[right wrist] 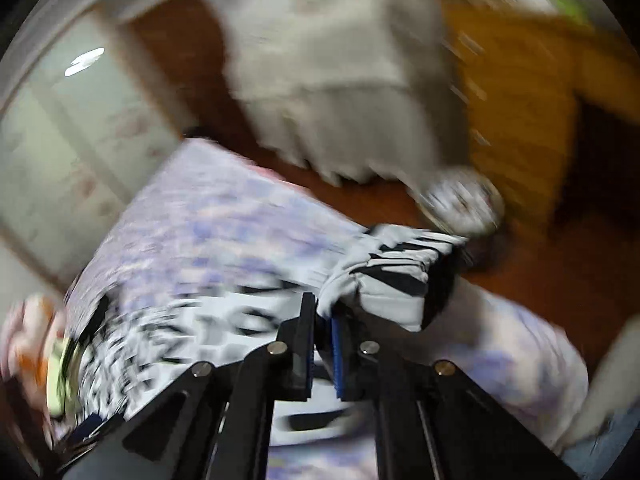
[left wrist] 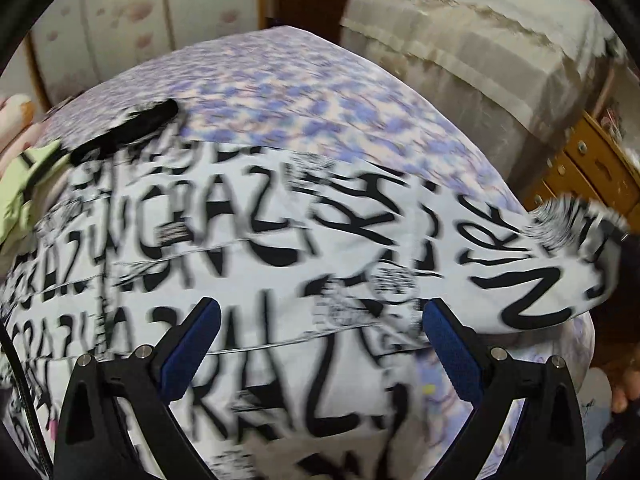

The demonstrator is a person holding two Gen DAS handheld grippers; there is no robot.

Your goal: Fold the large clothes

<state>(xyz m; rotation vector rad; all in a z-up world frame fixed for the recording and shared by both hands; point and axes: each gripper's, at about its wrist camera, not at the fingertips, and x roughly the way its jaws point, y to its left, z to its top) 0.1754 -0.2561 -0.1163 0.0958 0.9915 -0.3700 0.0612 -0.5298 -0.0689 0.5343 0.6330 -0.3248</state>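
A large white garment printed with big black letters lies spread over a bed with a purple-flowered sheet. My left gripper hovers just above the cloth with its blue-padded fingers wide apart and nothing between them. In the right wrist view my right gripper is shut on a bunched fold of the same garment, near its sleeve end, lifting it off the sheet. That sleeve end shows at the right of the left wrist view. Both views are blurred by motion.
A beige fringed cover drapes over furniture behind the bed. A yellow wooden cabinet stands at the right. A pale green item and a black band lie at the garment's far left. A brown floor lies beyond the bed.
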